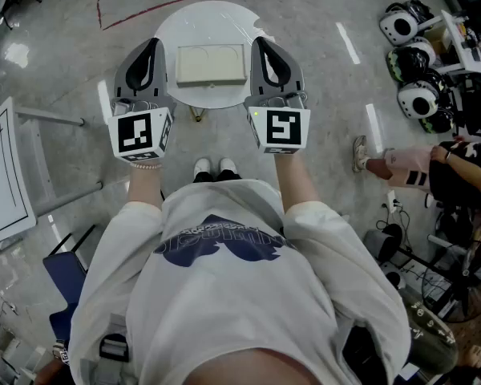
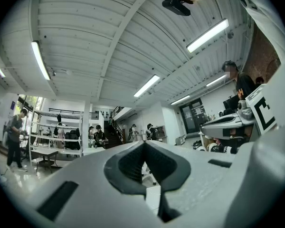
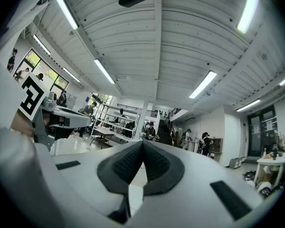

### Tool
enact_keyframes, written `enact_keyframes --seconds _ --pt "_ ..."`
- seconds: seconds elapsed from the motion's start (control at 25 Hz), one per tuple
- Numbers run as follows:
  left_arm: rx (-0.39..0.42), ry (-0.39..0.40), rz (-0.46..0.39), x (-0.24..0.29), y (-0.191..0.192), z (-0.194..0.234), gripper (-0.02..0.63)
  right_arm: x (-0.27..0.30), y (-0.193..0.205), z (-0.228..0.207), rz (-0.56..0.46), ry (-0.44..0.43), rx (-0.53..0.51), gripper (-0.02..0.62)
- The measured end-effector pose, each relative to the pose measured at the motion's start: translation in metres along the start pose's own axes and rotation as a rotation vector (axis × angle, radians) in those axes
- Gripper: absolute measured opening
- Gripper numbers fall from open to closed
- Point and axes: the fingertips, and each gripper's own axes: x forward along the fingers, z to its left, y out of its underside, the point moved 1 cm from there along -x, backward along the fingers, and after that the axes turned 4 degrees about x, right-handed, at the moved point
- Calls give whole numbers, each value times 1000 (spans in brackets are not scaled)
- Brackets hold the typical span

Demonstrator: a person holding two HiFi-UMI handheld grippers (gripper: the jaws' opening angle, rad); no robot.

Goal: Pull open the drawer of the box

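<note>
A cream box (image 1: 211,64) lies flat on a small round white table (image 1: 167,29) on the floor ahead of my feet; its drawer front cannot be made out from above. My left gripper (image 1: 150,48) is held up at the box's left and my right gripper (image 1: 264,48) at its right, both well above the table and touching nothing. The gripper views look up at the ceiling. The left gripper (image 2: 144,144) and the right gripper (image 3: 142,144) are each shut with nothing between the pads. The box is not in either gripper view.
White helmet-like devices (image 1: 409,62) and cables crowd the floor at the right, beside a seated person (image 1: 457,167). A white framed board (image 1: 0,175) on metal legs stands at the left. A blue chair (image 1: 68,271) is behind my left side.
</note>
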Motion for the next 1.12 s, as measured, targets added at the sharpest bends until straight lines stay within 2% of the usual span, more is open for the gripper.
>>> enact_keyframes --seconds 0.52,0.68,0.84,0.92,1.0,1.12 --pt "-14 -26 9 -1 3 6 8 3 7 0 35 -9 -1 -5" --pt "-55 -43 36 -2 12 11 8 2 14 -6 31 -40 111 -3" --pt "-110 -19 118 1 38 15 11 2 36 -19 77 -41 223 3" --pt "-142 -1 156 3 53 16 29 3 55 -25 125 -34 271 88" --pt "-166 14 191 5 67 16 91 3 76 -31 177 -11 305 119" --pt "-183 35 234 9 85 14 149 1 106 -39 256 21 325 180"
